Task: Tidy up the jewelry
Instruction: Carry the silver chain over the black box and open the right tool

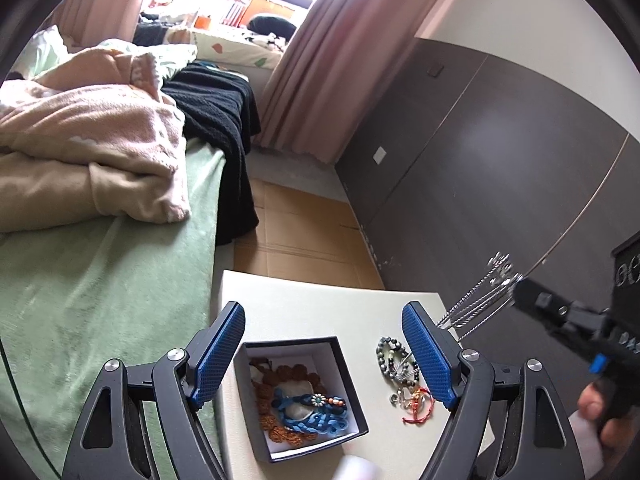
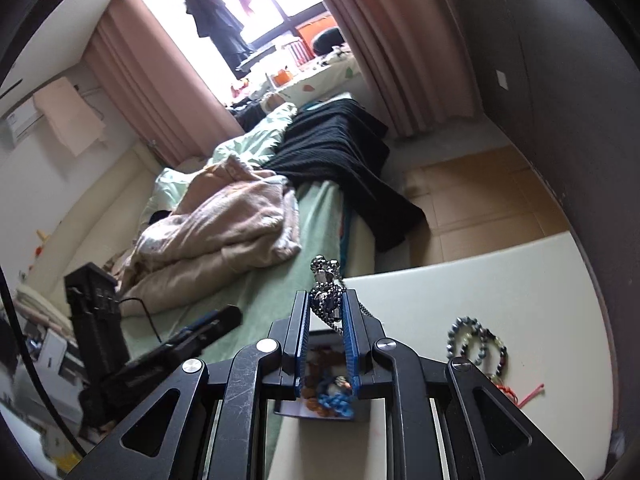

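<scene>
A black box (image 1: 344,364) with a white inside holds an orange bead bracelet and a blue braided bracelet (image 1: 316,420). It stands on a cream table (image 1: 320,304). My left gripper (image 1: 324,328) is open and empty, with its fingers either side of the box. A dark bead bracelet (image 1: 394,356) and a red string bracelet (image 1: 418,404) lie on the table right of the box. My right gripper (image 2: 326,300) is shut on a silver chain necklace (image 2: 326,280) and holds it above the box (image 2: 320,412). The chain (image 1: 480,300) hangs from the right gripper in the left wrist view.
A bed with a green sheet (image 1: 100,280), a pink blanket (image 1: 88,140) and a black throw (image 1: 224,120) lies left of the table. A dark wardrobe (image 1: 500,160) stands on the right. Brown cardboard (image 1: 304,224) covers the floor beyond the table.
</scene>
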`<state>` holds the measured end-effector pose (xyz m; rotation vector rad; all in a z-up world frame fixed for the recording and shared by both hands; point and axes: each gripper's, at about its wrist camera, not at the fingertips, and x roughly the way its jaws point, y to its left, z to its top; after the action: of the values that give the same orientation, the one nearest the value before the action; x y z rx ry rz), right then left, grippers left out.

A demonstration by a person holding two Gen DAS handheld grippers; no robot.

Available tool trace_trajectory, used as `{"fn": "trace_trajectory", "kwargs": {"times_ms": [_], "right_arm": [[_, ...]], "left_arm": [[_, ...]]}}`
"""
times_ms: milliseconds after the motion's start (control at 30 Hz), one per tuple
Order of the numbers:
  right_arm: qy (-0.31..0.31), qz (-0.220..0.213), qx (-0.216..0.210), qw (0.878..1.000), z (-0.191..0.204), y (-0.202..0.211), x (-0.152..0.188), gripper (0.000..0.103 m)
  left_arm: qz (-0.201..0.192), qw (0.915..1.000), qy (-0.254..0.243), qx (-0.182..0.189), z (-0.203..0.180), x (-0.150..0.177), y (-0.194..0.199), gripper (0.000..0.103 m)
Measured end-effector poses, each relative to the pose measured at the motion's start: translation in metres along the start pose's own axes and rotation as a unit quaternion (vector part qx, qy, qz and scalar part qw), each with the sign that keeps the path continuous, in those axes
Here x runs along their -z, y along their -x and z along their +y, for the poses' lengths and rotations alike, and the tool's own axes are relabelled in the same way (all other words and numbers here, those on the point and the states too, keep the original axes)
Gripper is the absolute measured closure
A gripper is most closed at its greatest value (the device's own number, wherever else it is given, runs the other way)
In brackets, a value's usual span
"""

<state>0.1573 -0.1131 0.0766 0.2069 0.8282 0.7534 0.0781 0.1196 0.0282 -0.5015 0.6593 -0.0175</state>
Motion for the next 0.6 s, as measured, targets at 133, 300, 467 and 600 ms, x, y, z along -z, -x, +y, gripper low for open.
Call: {"fn": "trace_trajectory", "kwargs": {"times_ms": [133,300,467,600], "right_arm": [[0.025,-0.002,-0.008,1.0,0.027,0.0,-0.008,0.086],[0.033,0.015,-0.018,0.999,0.039,-0.015,-0.005,0.086],[0.025,0.085,-0.001,0.996,0.03,-0.051,0.014,0.063],[-0.004,0.074,-0.007,0.997,0.003,-0.045,0.026,0.048]], "left_arm": [[-0.009,0.9999,0.008,-0.009,0.01,-0.003,0.008,0.022],[-0.019,0.9992,0.032,-0.012,0.026,-0.007,0.014,0.022],[-0.018,0.9989,0.042,-0.014,0.029,-0.008,0.012,0.022],[-0.007,0.9996,0.026,-0.009,0.017,-0.005,0.003,0.022]]}}
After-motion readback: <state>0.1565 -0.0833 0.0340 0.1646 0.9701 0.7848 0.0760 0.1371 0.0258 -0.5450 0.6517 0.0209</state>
